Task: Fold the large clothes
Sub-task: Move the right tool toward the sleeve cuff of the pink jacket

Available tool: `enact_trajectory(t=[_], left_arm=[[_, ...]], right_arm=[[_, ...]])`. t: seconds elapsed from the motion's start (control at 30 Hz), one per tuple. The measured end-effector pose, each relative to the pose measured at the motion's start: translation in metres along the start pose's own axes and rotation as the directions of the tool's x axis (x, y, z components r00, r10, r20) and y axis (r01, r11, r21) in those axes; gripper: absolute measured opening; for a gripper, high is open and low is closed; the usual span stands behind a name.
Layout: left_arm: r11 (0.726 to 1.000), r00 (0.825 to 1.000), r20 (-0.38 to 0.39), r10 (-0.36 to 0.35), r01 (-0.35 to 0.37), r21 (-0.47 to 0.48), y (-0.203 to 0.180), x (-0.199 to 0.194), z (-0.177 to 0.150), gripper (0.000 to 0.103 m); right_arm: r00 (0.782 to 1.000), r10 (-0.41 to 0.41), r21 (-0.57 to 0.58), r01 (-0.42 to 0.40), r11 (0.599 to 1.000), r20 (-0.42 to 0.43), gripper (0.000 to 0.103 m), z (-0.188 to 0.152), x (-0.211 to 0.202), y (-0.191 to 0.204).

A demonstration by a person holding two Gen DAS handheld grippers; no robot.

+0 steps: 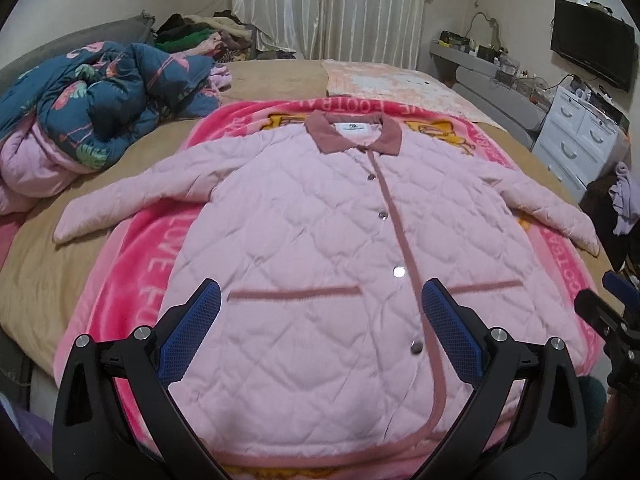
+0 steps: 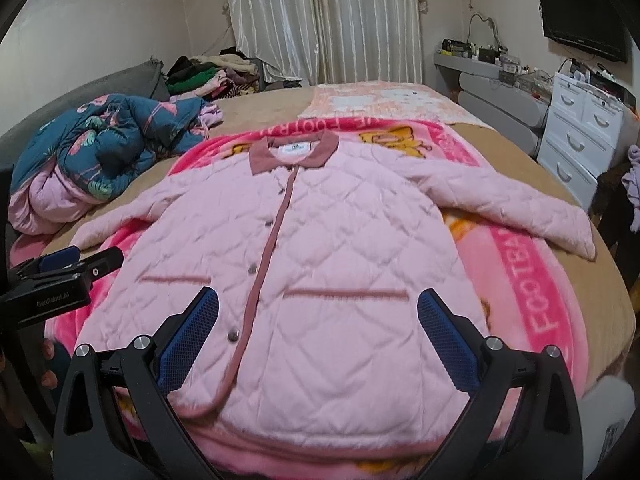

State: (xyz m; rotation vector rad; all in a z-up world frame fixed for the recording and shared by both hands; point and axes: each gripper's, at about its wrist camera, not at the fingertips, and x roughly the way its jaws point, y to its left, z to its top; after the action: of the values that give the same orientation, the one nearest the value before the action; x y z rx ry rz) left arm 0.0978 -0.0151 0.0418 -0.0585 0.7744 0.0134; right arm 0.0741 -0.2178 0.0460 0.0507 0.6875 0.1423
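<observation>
A pale pink quilted jacket (image 1: 304, 240) (image 2: 320, 248) lies flat and buttoned on a bright pink blanket (image 1: 132, 280) (image 2: 532, 280), collar at the far end, both sleeves spread out to the sides. My left gripper (image 1: 320, 300) hovers open above the jacket's lower front near the hem, blue pads wide apart with nothing between them. My right gripper (image 2: 318, 304) is open too, above the lower right part of the jacket by the pocket trim. Each gripper shows at the edge of the other's view: the right gripper (image 1: 612, 304), the left gripper (image 2: 64, 272).
The blanket covers a tan bed (image 1: 40, 280). A crumpled blue floral quilt (image 1: 92, 100) lies at the far left, a pile of clothes (image 1: 200, 32) behind it. A white drawer unit (image 1: 580, 136), a grey shelf (image 1: 480, 64) and a wall TV (image 1: 592, 48) stand on the right.
</observation>
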Motion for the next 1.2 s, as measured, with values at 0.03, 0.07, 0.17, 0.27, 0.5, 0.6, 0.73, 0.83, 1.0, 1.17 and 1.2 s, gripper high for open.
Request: enact_trajectory(t=[0.03,0.07,0.17,0.27,0.5,0.6,0.73,0.83,1.0,1.17,1.2], left_arm=[[1.000,1.000,-0.002,-0.006,0.006,-0.004,0.000,0.002,0.005,0.094],[1.000,1.000,-0.003,-0.010,0.010,-0.006,-0.001,0.004,0.008,0.094],[1.000,1.000,-0.006,-0.003,0.003,-0.001,-0.004,0.012,0.021,0.094],[1.000,1.000,-0.008,0.005,-0.005,0.002,-0.007,0.020,0.033,0.094],[1.000,1.000,-0.017,-0.025,0.025,0.005,-0.018,0.038,0.061,0.094],[1.000,1.000,-0.012,-0.015,0.015,0.013,-0.025,0.046,0.074,0.094],[1.000,1.000,-0.010,-0.010,0.011,0.021,-0.036,0.060,0.093,0.094],[1.000,1.000,-0.005,-0.014,0.014,0.022,-0.044,0.069,0.107,0.094],[1.000,1.000,-0.001,-0.018,0.018,0.021,-0.058,0.088,0.127,0.094],[0.999,1.000,-0.009,-0.010,0.011,0.044,-0.081,0.113,0.144,0.094],[0.999,1.000,-0.013,-0.012,0.013,0.050,-0.085,0.117,0.145,0.094]], right_arm=[[1.000,0.003,0.000,-0.003,1.000,0.002,0.099,0.005,0.003,0.000],[1.000,0.005,0.003,-0.005,1.000,0.006,0.099,0.011,0.005,-0.001],[1.000,0.006,0.005,-0.006,1.000,0.020,0.099,0.027,0.010,-0.004],[1.000,0.008,0.013,-0.008,1.000,0.025,0.099,0.040,0.016,-0.007],[1.000,0.017,0.050,-0.018,0.999,0.023,0.099,0.072,0.040,-0.017],[1.000,0.006,0.060,-0.008,0.998,0.030,0.099,0.087,0.050,-0.022],[0.999,0.002,0.097,-0.006,0.995,0.034,0.099,0.108,0.063,-0.033],[0.999,-0.014,0.127,0.008,0.992,0.048,0.099,0.127,0.072,-0.045],[0.997,-0.048,0.172,0.036,0.985,0.068,0.099,0.151,0.087,-0.069],[0.995,-0.082,0.209,0.067,0.976,0.062,0.099,0.163,0.106,-0.097],[0.994,-0.088,0.218,0.073,0.973,0.062,0.099,0.165,0.109,-0.102]])
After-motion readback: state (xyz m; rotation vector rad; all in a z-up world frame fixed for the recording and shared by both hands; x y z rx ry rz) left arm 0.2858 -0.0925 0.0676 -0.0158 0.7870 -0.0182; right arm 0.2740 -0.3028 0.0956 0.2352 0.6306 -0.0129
